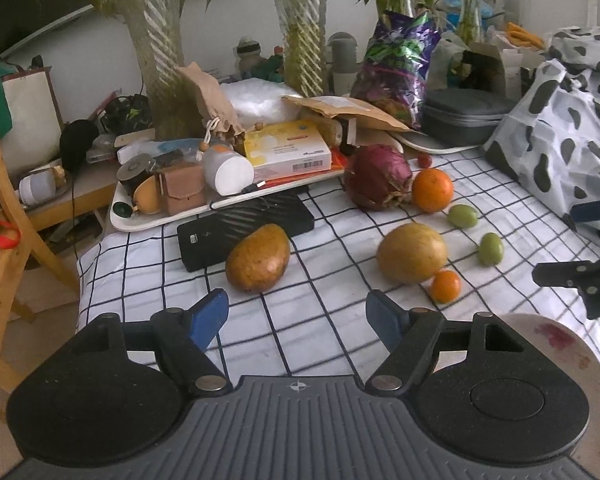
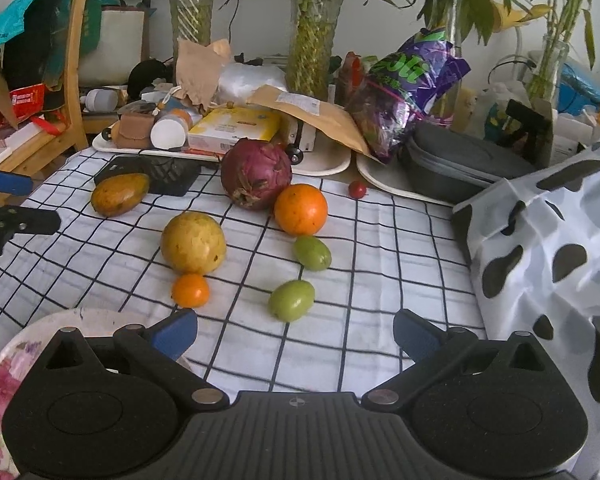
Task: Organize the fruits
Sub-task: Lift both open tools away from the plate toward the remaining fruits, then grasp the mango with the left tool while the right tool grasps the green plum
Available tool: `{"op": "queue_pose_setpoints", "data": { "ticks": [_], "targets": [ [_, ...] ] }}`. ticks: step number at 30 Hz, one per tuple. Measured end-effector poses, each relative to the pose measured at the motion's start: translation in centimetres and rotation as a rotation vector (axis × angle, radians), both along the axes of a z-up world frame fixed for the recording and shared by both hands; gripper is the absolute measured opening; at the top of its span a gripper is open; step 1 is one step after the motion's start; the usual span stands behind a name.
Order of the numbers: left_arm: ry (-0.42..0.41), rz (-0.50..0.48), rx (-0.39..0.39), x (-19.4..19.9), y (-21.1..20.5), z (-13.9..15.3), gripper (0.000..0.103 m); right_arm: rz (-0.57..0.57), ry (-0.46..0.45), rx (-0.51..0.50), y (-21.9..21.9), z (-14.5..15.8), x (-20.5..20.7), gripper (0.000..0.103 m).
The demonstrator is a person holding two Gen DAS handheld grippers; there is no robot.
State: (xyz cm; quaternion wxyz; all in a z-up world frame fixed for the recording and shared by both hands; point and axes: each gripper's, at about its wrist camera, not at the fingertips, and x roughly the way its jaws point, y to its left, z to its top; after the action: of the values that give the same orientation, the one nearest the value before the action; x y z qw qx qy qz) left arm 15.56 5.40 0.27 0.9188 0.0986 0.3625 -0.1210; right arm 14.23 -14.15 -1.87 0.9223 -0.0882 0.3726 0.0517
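Observation:
Fruit lies on a checked cloth [image 1: 320,320]: a mango [image 1: 258,258], a round yellow fruit [image 1: 412,253], a small orange [image 1: 446,286], a big orange [image 1: 432,189], two green fruits [image 1: 462,216] [image 1: 490,249], a purple dragon fruit [image 1: 378,176] and a tiny red fruit [image 1: 424,159]. My left gripper [image 1: 298,314] is open and empty, just short of the mango. My right gripper [image 2: 296,332] is open and empty, close in front of a green fruit [image 2: 291,300]. A floral plate [image 2: 4,380] lies under its left finger; it also shows in the left wrist view [image 1: 572,344].
A cluttered white tray [image 1: 160,220] and a black box [image 1: 244,224] lie behind the mango. Glass vases [image 1: 160,60], a purple bag [image 1: 396,64] and a grey case [image 1: 464,120] line the back. A spotted cloth bundle [image 2: 548,260] is on the right, a wooden chair [image 1: 4,208] on the left.

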Motion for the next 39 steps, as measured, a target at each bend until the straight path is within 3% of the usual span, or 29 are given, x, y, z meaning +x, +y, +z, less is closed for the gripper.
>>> {"op": "queue_pose_setpoints", "data": {
  "ticks": [16, 28, 31, 32, 35, 39],
  "targets": [
    [0.077, 0.026, -0.065, 7.3, 2.5, -3.5, 0.074, 0.016, 0.032, -0.008, -0.4, -1.0, 4.2, 0.103],
    [0.110, 0.008, -0.113, 10.5, 2.9, -5.4, 0.073, 0.037, 0.102, 0.006, -1.2, -2.4, 6.1, 0.103],
    [0.133, 0.000, -0.104, 11.1, 2.8, -5.9, 0.069, 0.040, 0.123, 0.019, -1.5, -2.9, 6.6, 0.103],
    [0.144, 0.001, -0.102, 11.3, 2.8, -6.1, 0.062, 0.042, 0.127, 0.020, -1.5, -3.0, 6.7, 0.103],
    [0.143, -0.006, -0.094, 11.3, 2.9, -6.3, 0.060, 0.051, 0.133, 0.025, -1.4, -3.1, 7.0, 0.102],
    [0.141, -0.016, -0.110, 11.3, 3.1, -6.3, 0.054, 0.073, 0.141, 0.045, -1.3, -3.3, 7.3, 0.093]
  ]
}}
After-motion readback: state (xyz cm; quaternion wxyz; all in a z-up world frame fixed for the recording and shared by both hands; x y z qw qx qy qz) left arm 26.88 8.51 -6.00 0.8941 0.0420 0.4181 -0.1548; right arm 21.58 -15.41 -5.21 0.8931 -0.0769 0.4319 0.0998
